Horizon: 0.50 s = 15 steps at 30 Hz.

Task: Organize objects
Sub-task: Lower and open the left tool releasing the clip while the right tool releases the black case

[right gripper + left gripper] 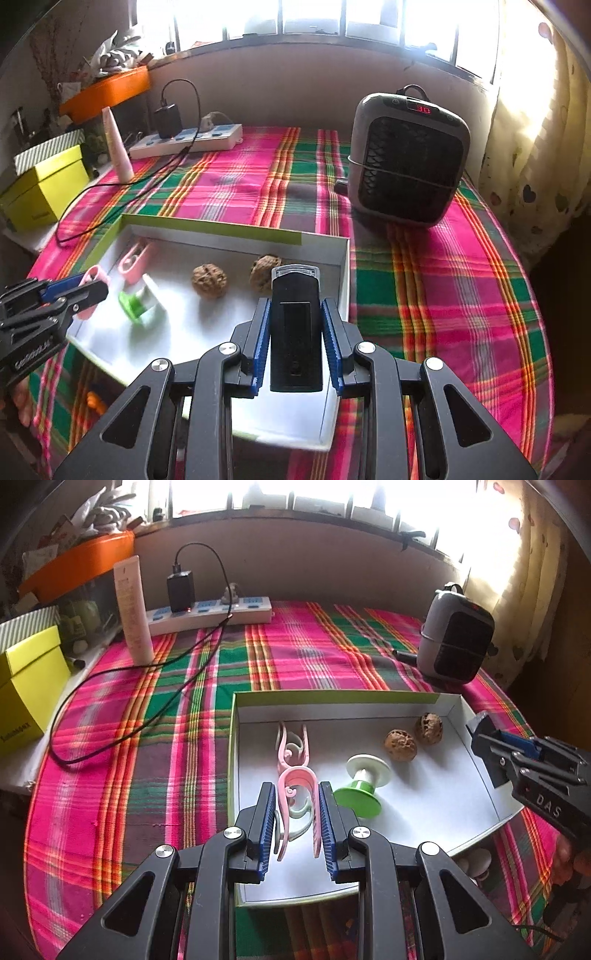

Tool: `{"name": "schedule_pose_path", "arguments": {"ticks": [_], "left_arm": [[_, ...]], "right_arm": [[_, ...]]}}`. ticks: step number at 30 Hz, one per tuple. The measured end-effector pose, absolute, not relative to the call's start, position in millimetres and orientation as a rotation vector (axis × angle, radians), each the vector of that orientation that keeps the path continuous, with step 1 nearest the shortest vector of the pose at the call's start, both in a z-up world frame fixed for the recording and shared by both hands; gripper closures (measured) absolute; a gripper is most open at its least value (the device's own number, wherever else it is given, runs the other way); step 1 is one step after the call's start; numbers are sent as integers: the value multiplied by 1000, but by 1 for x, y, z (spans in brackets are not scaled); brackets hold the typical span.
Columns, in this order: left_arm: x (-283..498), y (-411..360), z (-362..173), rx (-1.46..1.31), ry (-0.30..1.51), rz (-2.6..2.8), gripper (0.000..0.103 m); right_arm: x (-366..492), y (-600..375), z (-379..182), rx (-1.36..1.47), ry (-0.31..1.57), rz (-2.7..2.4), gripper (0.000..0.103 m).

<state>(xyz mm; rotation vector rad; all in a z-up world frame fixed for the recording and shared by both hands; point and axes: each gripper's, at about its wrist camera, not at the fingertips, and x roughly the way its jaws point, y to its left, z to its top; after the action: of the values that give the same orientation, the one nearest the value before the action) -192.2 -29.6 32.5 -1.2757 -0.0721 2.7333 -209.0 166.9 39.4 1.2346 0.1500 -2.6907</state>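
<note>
My left gripper [297,794] is shut on a pink clothes peg [298,794] and holds it over the near left part of a shallow white box [480,775]. Inside the box lie a second pink peg [293,747], a green and white spool [364,784] and two walnuts [400,744]. My right gripper [295,310] is shut on a black rectangular device [294,328] with a clear tip, held above the box's near right corner [343,280]. The left gripper [79,286] with its peg also shows at the left edge of the right wrist view.
The box sits on a plaid cloth [147,738]. A grey heater [406,158] stands at the back right. A power strip [210,613] with a charger and trailing black cable [110,738], a cream tube [133,609] and a yellow box [29,686] are at the back left.
</note>
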Motion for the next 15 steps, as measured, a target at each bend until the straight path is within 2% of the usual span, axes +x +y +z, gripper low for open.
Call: {"name": "schedule_pose_path", "arguments": {"ticks": [15], "left_arm": [[-201,-28,24,-1292,-59,2732,82]], "right_arm": [[-232,163,26,1271,159,-2690,75]]}}
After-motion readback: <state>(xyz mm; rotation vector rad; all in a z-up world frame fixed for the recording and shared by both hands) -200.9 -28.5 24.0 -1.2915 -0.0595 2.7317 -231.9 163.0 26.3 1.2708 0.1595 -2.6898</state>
